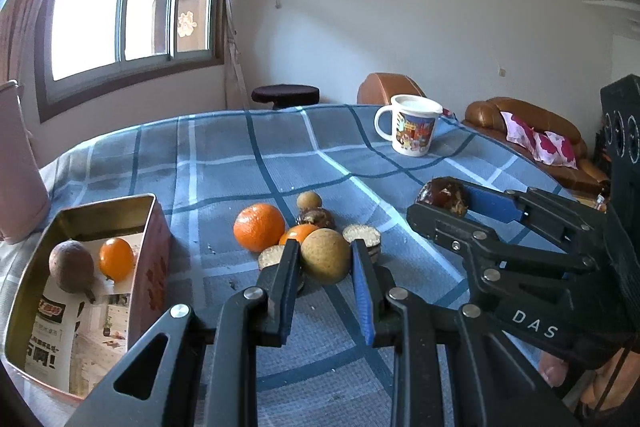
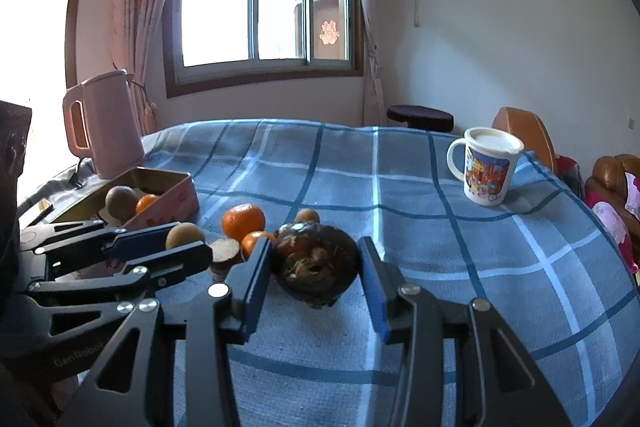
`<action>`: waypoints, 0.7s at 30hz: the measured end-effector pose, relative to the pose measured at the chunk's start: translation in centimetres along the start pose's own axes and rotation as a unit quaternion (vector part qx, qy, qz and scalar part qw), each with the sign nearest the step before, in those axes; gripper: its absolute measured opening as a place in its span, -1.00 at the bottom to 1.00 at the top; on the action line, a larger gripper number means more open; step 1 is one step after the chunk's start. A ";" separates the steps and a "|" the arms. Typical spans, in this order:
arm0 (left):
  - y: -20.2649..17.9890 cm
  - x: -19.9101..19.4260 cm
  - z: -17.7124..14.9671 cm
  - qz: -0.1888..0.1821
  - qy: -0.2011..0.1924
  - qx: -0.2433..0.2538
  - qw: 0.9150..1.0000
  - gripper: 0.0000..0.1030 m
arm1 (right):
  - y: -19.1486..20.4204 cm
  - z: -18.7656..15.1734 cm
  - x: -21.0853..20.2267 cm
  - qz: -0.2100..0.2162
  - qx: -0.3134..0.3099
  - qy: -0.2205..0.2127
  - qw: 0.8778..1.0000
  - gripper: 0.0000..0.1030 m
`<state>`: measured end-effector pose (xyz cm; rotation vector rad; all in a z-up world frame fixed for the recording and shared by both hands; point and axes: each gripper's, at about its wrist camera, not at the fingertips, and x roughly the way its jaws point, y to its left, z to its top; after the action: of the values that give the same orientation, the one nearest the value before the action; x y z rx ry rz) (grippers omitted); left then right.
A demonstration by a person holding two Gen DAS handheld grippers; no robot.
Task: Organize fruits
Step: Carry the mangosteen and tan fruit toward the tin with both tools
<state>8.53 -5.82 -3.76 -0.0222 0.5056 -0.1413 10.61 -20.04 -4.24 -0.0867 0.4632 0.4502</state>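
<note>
Left wrist view: the left gripper [image 1: 325, 259] is clasping a tan round fruit [image 1: 325, 255] beside the orange [image 1: 259, 227], near the tin box [image 1: 152, 227].

Right wrist view: the right gripper [image 2: 314, 259] is straddling a dark mangosteen [image 2: 316, 263], fingers [image 2: 374, 283] slightly apart from it.

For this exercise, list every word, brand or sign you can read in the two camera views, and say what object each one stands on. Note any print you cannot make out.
"DAS": white letters on the right gripper body, seen from the left wrist view.
"CenRobot", faint, last letters uncertain: on the left gripper body, seen from the right wrist view.
Printed paper lining the tin box: large Chinese characters, too blurred to read.
Mug: cartoon picture, no readable words.
Window decoration: unreadable.
</note>
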 end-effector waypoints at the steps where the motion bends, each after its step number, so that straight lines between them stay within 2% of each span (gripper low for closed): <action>1: 0.0 -0.1 0.0 0.001 -0.003 0.001 1.000 -0.48 | 0.1 0.0 -0.1 0.000 -0.001 -0.004 1.000 -0.11; 21: 0.1 -1.9 -0.1 0.013 -0.049 0.000 0.999 -0.47 | 0.7 0.1 -1.3 -0.004 -0.012 -0.043 0.999 -0.11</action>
<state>6.88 -5.48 -2.92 -0.0231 0.4078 -0.1139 9.31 -19.90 -3.58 -0.0915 0.3726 0.4500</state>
